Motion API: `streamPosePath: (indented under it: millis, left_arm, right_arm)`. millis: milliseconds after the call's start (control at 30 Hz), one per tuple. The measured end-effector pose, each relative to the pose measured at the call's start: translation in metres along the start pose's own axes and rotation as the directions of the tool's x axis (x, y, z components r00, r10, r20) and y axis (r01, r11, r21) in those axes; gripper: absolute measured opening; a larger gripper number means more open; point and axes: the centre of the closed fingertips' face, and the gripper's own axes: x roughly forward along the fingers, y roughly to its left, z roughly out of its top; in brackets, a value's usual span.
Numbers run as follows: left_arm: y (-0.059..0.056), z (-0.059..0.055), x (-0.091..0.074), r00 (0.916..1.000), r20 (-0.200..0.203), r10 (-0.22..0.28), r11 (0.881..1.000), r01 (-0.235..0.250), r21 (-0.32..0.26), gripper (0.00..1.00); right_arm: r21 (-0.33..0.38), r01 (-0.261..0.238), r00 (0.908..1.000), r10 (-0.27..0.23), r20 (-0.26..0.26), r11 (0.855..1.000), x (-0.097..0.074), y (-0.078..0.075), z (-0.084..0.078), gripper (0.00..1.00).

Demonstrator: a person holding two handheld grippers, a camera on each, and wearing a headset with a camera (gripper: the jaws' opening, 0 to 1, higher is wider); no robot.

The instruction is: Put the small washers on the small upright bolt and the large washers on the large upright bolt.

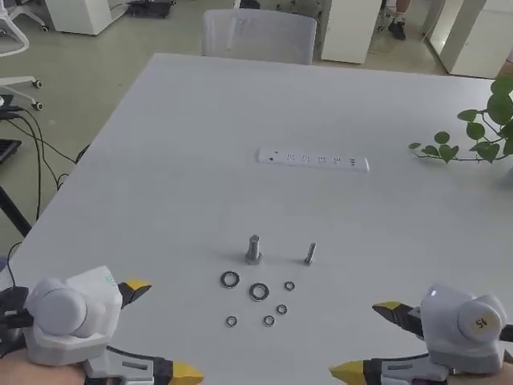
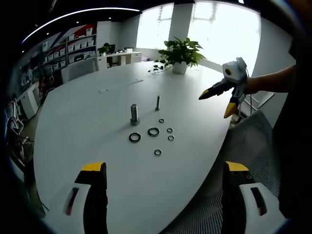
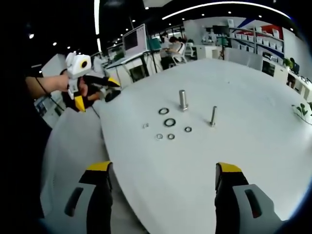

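The large upright bolt [image 1: 253,249] and the thinner small bolt [image 1: 310,254] stand side by side on the white table [image 1: 160,184]. In front of them lie two large washers [image 1: 230,279] [image 1: 258,291] and several small washers [image 1: 281,309], all flat and loose. My left gripper [image 1: 160,329] hovers at the near left table edge, open and holding nothing. My right gripper [image 1: 367,339] is open and bare at the near right edge. In the left gripper view the bolts [image 2: 134,113] stand well ahead of the jaws. The right gripper view shows the washers [image 3: 169,122] far beyond its spread jaws.
A white power strip [image 1: 313,159] lies across the table behind the bolts. A leafy plant [image 1: 481,136] reaches in from the right edge. A grey chair [image 1: 258,36] stands at the far end. Cables and chair legs are on the floor to the left.
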Motion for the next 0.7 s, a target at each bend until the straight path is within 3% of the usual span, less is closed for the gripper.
streamPosePath:
  millis: [167, 300, 700]
  left_arm:
    - [0.002, -0.002, -0.002, 1.0000, 0.001, 0.003, 1.000, -0.003, -0.001, 0.99]
    - [0.005, 0.003, -0.004, 0.9992, 0.041, 0.000, 0.999, 0.001, -0.035, 0.99]
    - [0.007, -0.001, -0.011, 0.9996, 0.029, -0.004, 1.000, 0.004, -0.002, 0.98]
  right_arm:
    - [-0.023, -0.010, 0.9999, 0.010, -0.004, 1.000, 0.007, 0.003, 0.012, 0.86]
    - [-0.040, 0.000, 0.9997, -0.001, -0.023, 0.999, 0.013, 0.000, 0.018, 0.86]
    - [-0.105, -0.022, 0.9970, 0.014, -0.076, 0.994, 0.041, -0.002, 0.039, 0.82]
